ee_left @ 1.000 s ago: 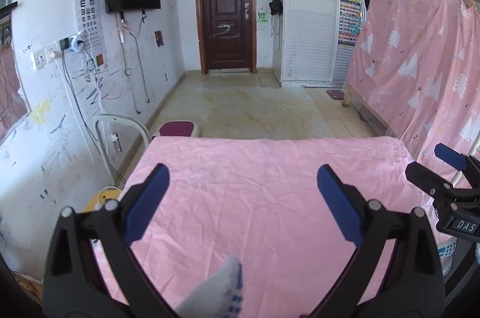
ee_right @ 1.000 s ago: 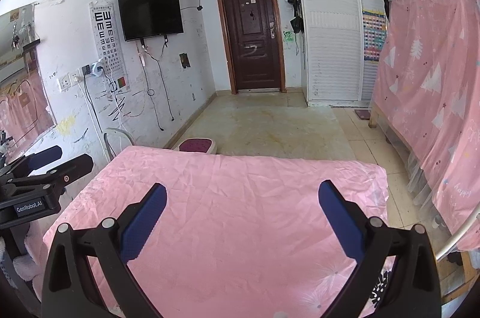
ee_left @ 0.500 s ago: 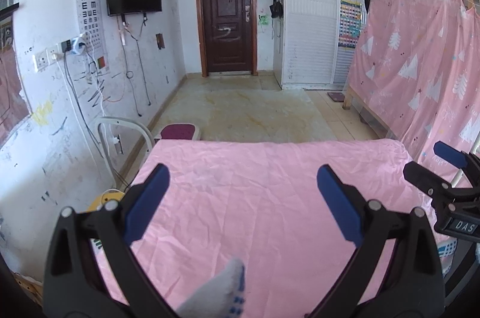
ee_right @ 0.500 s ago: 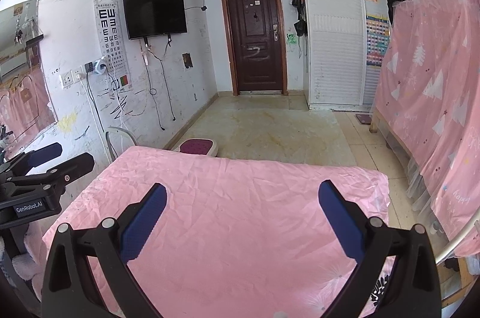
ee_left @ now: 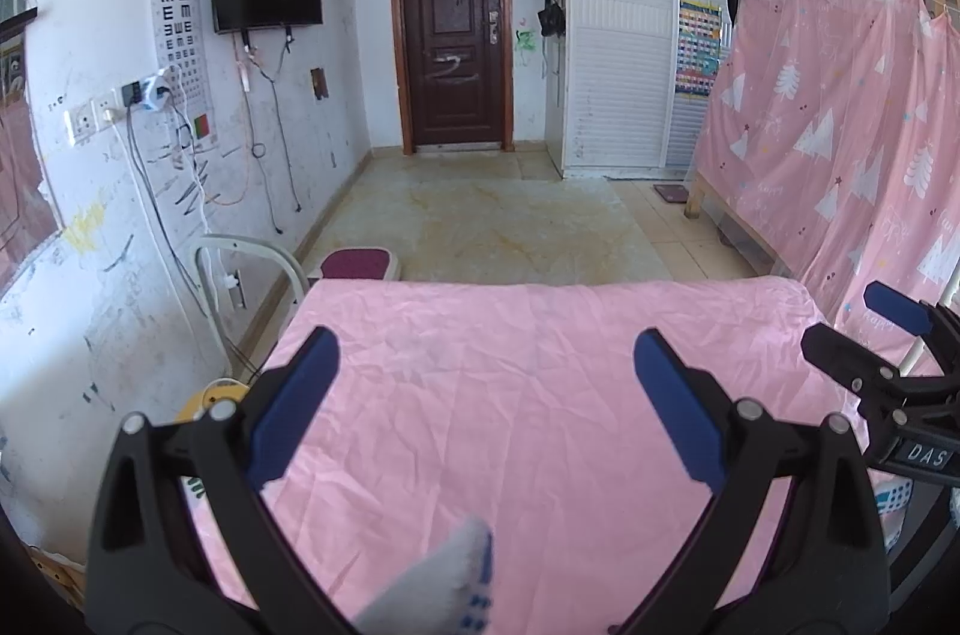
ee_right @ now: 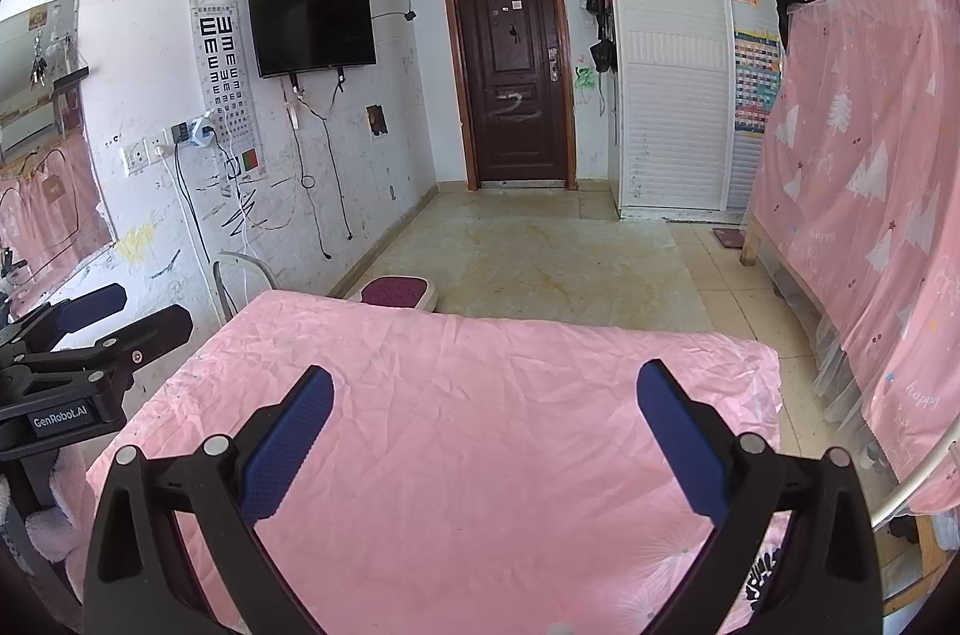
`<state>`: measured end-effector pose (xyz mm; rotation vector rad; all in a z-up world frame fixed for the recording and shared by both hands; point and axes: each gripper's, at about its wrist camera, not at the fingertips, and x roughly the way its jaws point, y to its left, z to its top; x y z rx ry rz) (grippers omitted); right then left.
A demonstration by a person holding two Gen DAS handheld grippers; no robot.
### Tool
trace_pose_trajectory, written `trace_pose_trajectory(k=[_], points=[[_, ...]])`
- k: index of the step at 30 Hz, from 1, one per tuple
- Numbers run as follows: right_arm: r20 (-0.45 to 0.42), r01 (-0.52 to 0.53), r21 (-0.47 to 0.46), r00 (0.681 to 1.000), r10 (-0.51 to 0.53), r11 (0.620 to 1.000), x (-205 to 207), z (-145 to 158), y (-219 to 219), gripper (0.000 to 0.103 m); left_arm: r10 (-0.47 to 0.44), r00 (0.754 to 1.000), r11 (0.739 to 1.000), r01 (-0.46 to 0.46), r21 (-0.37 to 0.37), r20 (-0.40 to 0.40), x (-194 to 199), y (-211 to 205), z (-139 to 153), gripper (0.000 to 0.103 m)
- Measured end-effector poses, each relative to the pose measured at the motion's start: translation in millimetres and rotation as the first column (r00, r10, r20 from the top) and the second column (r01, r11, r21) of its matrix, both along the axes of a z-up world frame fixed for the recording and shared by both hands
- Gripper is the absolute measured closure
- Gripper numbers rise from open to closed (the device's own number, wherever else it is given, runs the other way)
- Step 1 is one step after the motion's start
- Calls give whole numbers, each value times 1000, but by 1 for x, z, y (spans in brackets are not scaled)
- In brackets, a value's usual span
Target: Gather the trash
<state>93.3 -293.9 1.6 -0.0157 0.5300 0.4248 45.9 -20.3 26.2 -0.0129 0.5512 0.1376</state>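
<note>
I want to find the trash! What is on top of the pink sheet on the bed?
The pink sheet shows only wrinkles and, in the left view, a grey sock toe at its near edge. No trash shows. Both open tongs, left and right, hide some near parts.

Both wrist views have tilted slightly upward; the pink bedsheet [ee_left: 540,395] now sits lower in frame.

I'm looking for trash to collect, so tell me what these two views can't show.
- Grey knitted thing with blue dots, left wrist view: cut off by the bottom edge, identity unclear.
- Yellow round object, left wrist view: mostly hidden behind the left gripper.
- Floor behind the pink bedsheet, right wrist view: hidden.
</note>
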Motion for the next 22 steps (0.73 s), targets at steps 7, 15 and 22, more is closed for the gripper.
trace_pose_trajectory(k=[7,15,22], points=[[-1,0,-2,1000,0,1000,1,0,1,11,-1,1000,1000,1,9,7,0,-2,3,8],[-1,-1,-3,1000,1,1000,-1,-2,1,11,-4,1000,1000,4,7,6,0,0,4,8],[-4,-2,-3,1000,2,1000,-1,-2,1,11,0,1000,1000,0,9,6,1,1,3,8]])
